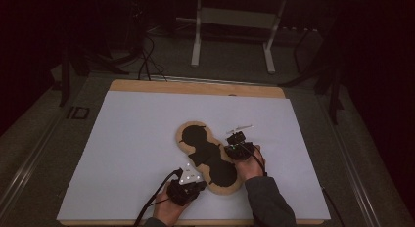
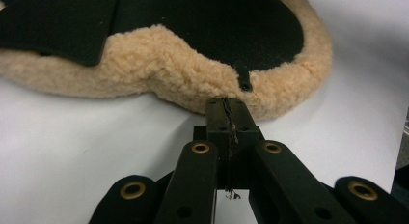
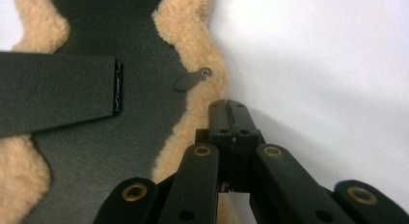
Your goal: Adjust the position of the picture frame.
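A peanut-shaped pad (image 1: pixel 208 156) lies on the white table cover, black in the middle with a tan fleece rim. My left gripper (image 1: pixel 200 183) is at the pad's near end; in the left gripper view its jaws (image 2: pixel 226 108) are pressed together, tips against the fleece rim (image 2: pixel 193 79). My right gripper (image 1: pixel 232 143) is at the pad's right side. Its jaws (image 3: pixel 227 110) are shut too, over the fleece edge (image 3: pixel 193 35), near a small dark tab (image 3: pixel 190 80) and a black strap (image 3: pixel 58 91).
The white cover (image 1: pixel 137 139) spreads wide to the left and far side of the pad, over a wooden board (image 1: pixel 195 87). Beyond the table stand a white metal frame (image 1: pixel 195 41) and cables on a dark floor.
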A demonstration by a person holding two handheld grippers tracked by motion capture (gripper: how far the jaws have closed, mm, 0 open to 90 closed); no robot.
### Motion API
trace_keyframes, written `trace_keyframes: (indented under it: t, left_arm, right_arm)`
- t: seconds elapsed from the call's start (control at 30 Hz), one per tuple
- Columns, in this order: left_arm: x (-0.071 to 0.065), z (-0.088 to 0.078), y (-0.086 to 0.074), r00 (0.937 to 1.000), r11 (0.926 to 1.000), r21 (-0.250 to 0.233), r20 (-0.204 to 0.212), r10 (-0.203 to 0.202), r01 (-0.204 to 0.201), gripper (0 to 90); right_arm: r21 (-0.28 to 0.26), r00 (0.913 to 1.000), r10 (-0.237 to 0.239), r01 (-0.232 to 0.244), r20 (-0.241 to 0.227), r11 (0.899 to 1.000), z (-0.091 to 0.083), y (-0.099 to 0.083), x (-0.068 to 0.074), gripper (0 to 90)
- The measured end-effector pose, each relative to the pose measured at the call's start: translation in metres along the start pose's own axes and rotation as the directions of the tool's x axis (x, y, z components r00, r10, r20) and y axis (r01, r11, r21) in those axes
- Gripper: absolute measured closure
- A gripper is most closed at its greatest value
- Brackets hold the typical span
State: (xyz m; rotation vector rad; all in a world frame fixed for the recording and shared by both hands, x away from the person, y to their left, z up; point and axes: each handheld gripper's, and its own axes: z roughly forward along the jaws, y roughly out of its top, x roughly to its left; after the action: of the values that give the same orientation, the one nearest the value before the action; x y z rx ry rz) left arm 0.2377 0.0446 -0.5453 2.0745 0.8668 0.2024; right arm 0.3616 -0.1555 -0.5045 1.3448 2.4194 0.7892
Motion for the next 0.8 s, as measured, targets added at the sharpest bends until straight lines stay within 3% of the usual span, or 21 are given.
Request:
trace_keyframes:
  t: [0.3,0.5,0.63,0.8]
  left_arm:
    - [-0.004,0.009,0.007,0.9997,0.9998,-0.004,0.015,-0.017,0.018,90.0]
    - [-0.011,0.018,0.015,1.0000,0.9999,0.012,0.003,0.004,-0.004,90.0]
    - [-0.014,0.026,0.019,0.9999,1.0000,0.001,0.005,-0.010,0.010,90.0]
    - [-0.016,0.034,0.024,0.9998,0.9998,-0.008,0.011,-0.018,0.018,90.0]
  right_arm:
    - [-0.001,0.9999,-0.012,0.012,0.003,1.000,0.001,0.005,0.001,90.0]
    - [-0.016,1.0000,0.005,-0.005,-0.008,1.000,0.000,0.005,-0.004,90.0]
    - [-0.045,0.9994,-0.010,0.008,-0.032,0.999,-0.005,0.004,-0.005,90.0]
    - [-0.066,0.9990,-0.036,0.034,-0.026,0.997,-0.015,-0.007,-0.005,90.0]
